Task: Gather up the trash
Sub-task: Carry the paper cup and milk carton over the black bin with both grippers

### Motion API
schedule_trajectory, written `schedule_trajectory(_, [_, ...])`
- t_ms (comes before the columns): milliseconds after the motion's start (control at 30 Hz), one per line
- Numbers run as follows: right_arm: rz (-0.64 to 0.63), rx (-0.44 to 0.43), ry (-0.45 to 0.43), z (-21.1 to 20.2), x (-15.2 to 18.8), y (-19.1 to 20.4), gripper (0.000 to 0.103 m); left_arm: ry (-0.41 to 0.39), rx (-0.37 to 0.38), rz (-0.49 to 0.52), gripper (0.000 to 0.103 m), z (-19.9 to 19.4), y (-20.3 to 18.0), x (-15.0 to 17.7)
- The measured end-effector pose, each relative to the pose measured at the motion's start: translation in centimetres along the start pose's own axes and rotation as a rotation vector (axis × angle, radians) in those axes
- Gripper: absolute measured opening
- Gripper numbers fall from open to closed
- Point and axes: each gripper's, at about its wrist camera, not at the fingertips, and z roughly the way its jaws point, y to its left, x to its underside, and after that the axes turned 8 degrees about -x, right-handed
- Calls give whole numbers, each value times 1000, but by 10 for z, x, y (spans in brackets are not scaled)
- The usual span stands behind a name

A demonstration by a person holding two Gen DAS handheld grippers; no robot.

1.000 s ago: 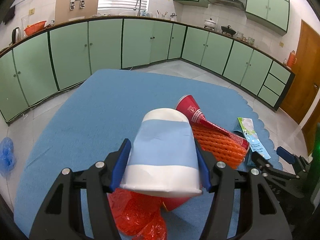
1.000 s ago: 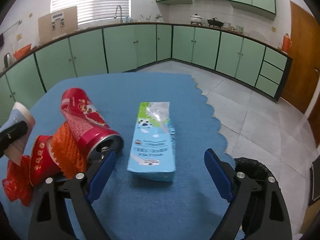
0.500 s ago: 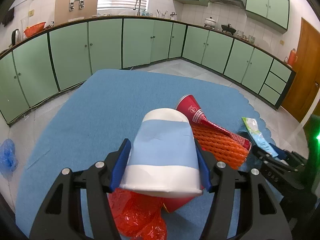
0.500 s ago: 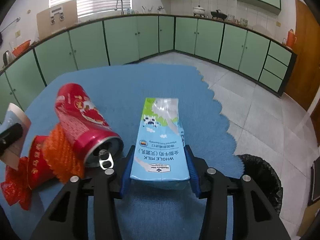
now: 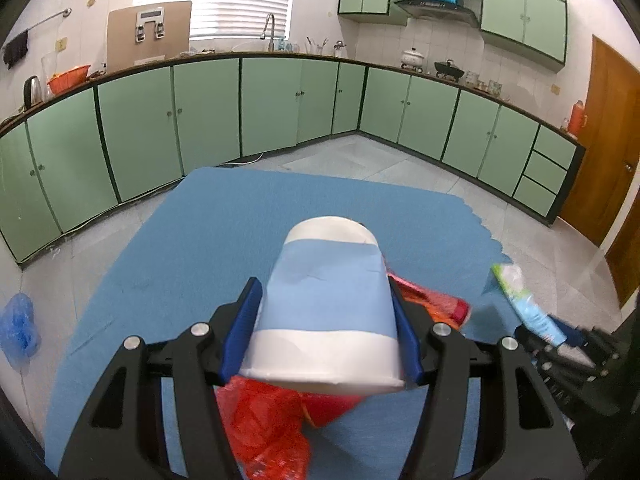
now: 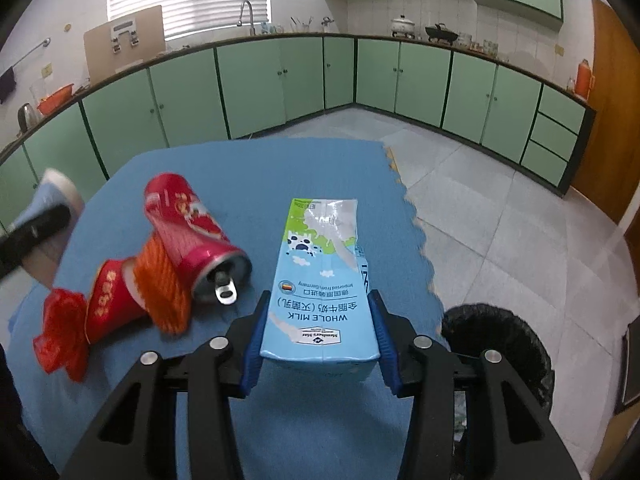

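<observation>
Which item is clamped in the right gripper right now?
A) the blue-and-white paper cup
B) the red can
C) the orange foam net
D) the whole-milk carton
D: the right gripper has its blue pads pressed on both sides of the milk carton, while the red can lies beside it.

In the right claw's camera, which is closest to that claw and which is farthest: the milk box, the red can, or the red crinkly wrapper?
1. Milk box: held in the right claw, dead centre.
2. Red can: lying on the blue mat, just left of the box.
3. Red crinkly wrapper: farthest left, past the red cup.
</observation>
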Motion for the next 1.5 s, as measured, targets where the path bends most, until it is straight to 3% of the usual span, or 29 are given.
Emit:
schedule_trajectory(300, [0,4,-46,-23,1,-13,47,35,77,51,59,-5,-41,16])
schedule_trajectory(600, [36,22,-121,-69,-2,-45,47,6,123,95,59,-20,-79,15])
schedule_trajectory(867, [86,75,-185,-112,10,-87,47,-12,211,161,59,-35,-140,22])
schedule_trajectory(1167, [166,179,-198,-142,34,-147,47,2,339,231,59,-36,-219,43])
schedule_trajectory(1500, [252,248,-165,-142,60,-208,47,58,454,304,59,-15,-298,72])
